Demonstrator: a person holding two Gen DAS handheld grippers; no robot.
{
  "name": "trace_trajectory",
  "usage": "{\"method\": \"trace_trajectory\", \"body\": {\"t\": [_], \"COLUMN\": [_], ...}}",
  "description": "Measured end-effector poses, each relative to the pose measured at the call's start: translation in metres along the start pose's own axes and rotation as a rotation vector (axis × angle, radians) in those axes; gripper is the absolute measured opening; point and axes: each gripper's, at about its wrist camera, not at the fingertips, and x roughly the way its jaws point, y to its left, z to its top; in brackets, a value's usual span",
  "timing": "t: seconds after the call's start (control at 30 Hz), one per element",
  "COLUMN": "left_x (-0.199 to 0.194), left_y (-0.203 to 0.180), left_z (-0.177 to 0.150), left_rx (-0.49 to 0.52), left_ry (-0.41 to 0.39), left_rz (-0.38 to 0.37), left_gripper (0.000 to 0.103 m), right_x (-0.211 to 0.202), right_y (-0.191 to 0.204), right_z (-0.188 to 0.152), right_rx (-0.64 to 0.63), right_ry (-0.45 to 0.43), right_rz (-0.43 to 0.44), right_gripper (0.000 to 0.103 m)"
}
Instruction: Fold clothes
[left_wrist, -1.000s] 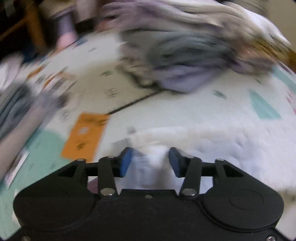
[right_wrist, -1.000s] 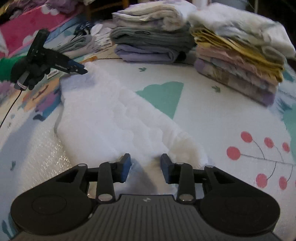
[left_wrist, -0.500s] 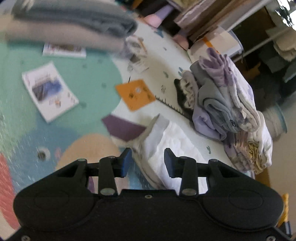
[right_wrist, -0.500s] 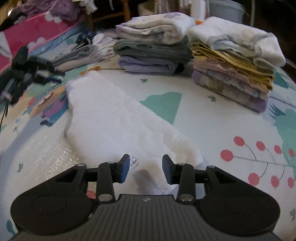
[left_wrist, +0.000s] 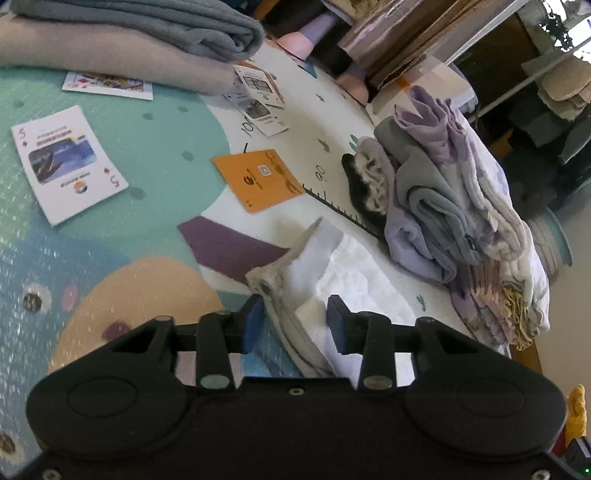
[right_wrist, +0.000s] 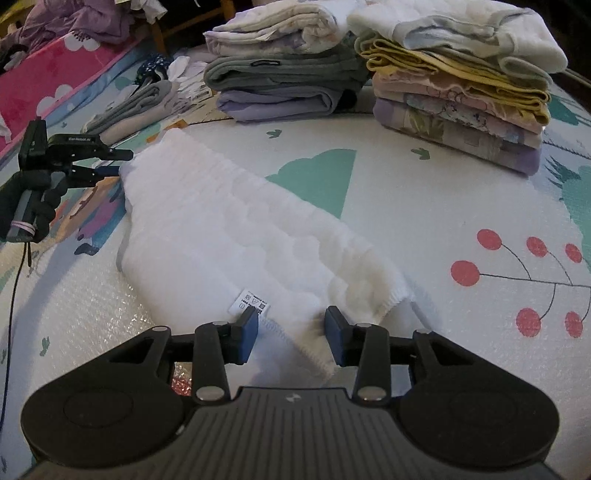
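A white fluffy garment (right_wrist: 229, 229) lies flat on the patterned play mat (right_wrist: 424, 206), running from far left to near centre. My right gripper (right_wrist: 290, 339) stands open over its near hem, beside the care label (right_wrist: 251, 301); its pads do not press the cloth. My left gripper (right_wrist: 118, 162), held by a black-gloved hand (right_wrist: 26, 206), is at the garment's far corner. In the left wrist view that corner (left_wrist: 291, 273), with its grey hem bunched and raised, sits between the jaws of the left gripper (left_wrist: 293, 325), which stand apart.
Two stacks of folded clothes (right_wrist: 280, 81) (right_wrist: 458, 88) stand at the back of the mat. Folded grey blankets (left_wrist: 129, 37), a white card (left_wrist: 66, 162) and an orange card (left_wrist: 258, 181) lie to the left. Furniture and boxes (left_wrist: 406, 44) border the mat.
The left gripper has rolled and shifted along the garment's far corner, and its jaws have narrowed around it. The right gripper's jaws have widened slightly over the near hem, and the label now shows.
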Motion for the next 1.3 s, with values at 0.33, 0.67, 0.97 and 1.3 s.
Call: {"method": "trace_trajectory", "body": {"t": [0.33, 0.67, 0.97, 1.3], "left_x": [0.000, -0.059, -0.061, -0.028], "left_y": [-0.006, -0.021, -0.065, -0.050], "left_z": [0.002, 0.026, 0.037, 0.047], "left_rx": [-0.018, 0.024, 0.238, 0.271], "left_ry": [0.010, -0.095, -0.111, -0.082], "left_rz": [0.030, -0.007, -0.028, 0.052], "left_gripper": [0.007, 0.006, 0.006, 0.006], "right_x": [0.002, 0.001, -0.005, -0.010], "right_y": [0.005, 0.021, 0.017, 0.017], "right_z": [0.003, 0.000, -0.006, -0.016], "right_rx": [0.069, 0.235, 0.306, 0.301], "right_ry": [0.021, 0.109, 0.092, 0.090], "right_rz": [-0.030, 0.137, 0.177, 0.132], "right_gripper": [0.044, 0.043, 0.038, 0.032]}}
